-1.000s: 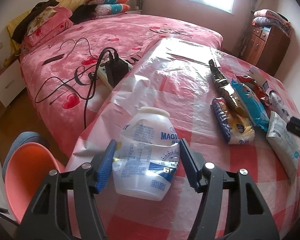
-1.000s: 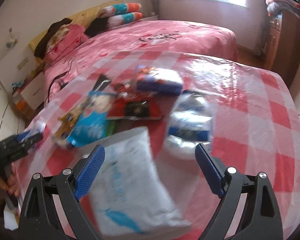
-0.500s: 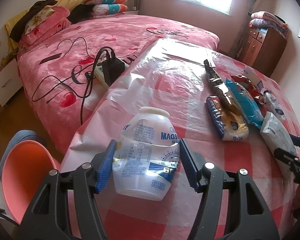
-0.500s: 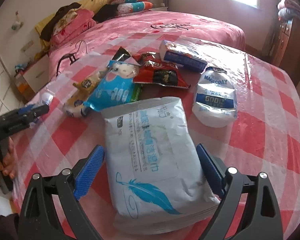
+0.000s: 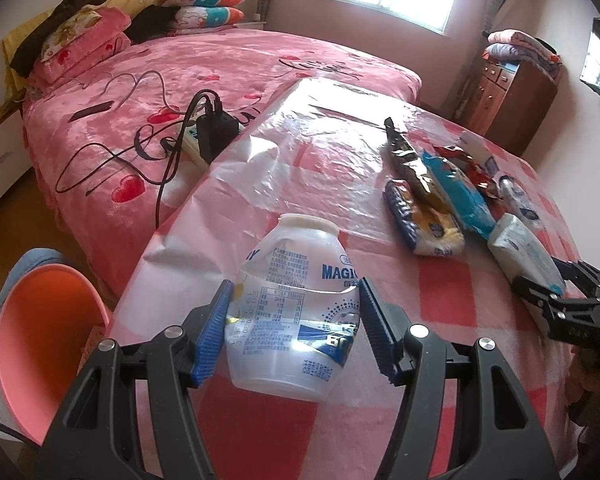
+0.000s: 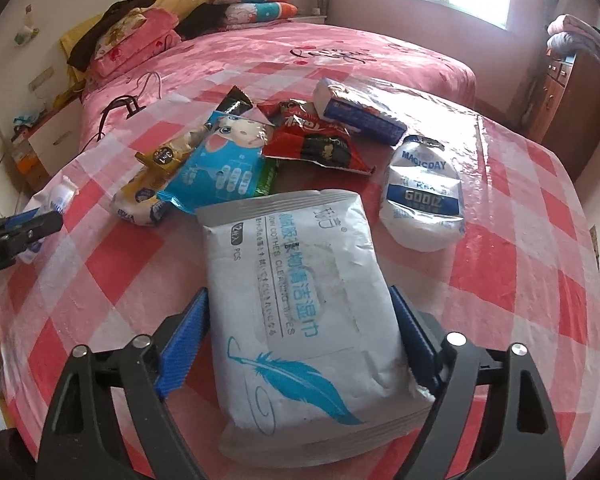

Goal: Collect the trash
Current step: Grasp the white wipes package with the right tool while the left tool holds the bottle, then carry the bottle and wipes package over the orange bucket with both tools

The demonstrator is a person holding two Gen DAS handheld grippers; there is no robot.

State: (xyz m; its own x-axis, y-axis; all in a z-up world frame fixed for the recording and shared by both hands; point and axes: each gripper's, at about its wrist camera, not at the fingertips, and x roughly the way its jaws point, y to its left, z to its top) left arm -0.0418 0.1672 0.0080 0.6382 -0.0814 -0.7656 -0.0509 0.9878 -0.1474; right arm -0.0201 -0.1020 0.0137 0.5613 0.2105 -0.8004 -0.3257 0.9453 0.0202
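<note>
A clear plastic bottle (image 5: 292, 256) with a blue and white label hangs over the near edge of the checked table (image 5: 440, 308). My left gripper (image 5: 296, 284) is shut on it, both blue pads pressed into its dented sides. A white wipes pack (image 6: 300, 320) with a blue feather lies flat in front of my right gripper (image 6: 298, 292). That gripper's jaws are closing, with the pack between them. The pads stand at its two long edges and no squeeze shows. In the left wrist view the right gripper (image 5: 540, 284) sits at the pack's near end.
Past the pack lie a crushed white bottle (image 6: 422, 200), a blue wipes pack (image 6: 220, 164), a red wrapper (image 6: 320, 144), a tissue pack (image 6: 356, 112) and a gold sachet (image 6: 160, 160). An orange chair (image 5: 40, 340) stands left of the table. A charger on a power strip (image 5: 212, 132) lies on the bed.
My right gripper came down and forward over the white wipes pack, and its jaws narrowed around it. My left gripper kept its hold on the bottle and drifted slightly.
</note>
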